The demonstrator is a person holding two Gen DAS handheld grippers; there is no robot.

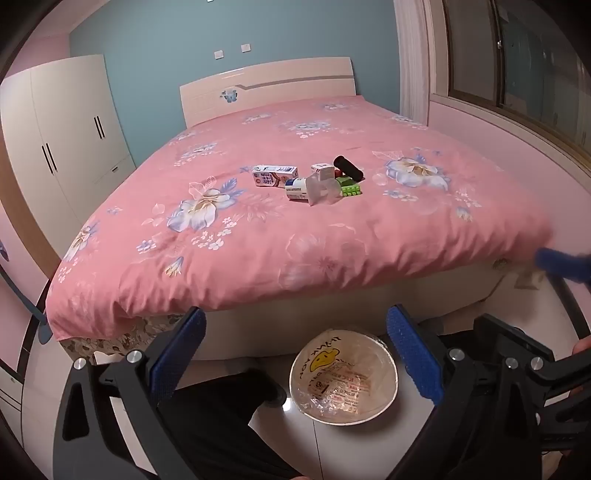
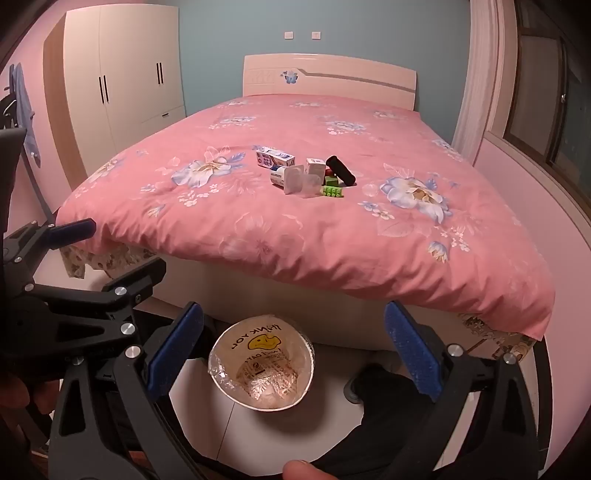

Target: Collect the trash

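A cluster of trash (image 1: pixel 314 181) lies mid-bed (image 1: pixel 258 240), with the lined bin (image 1: pixel 343 380) on the floor before it.

A bed (image 2: pixel 295 221) under a pink floral cover filled the room, its pale headboard (image 2: pixel 332 79) against a blue-grey wall (image 2: pixel 314 18). Left of it stood a white wardrobe (image 2: pixel 122 74); right of it, a window (image 1: pixel 517 62) over a pink sill. Glossy pale floor tiles (image 2: pixel 229 435) lay at its foot.

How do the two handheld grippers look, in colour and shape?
Both look alike. The left gripper and the right gripper have black frames with triangular cutouts, jointed by silver round bolts. Their fingers are flat and long, and they carry blue pads with a fine bumpy texture. No cables or markings show.
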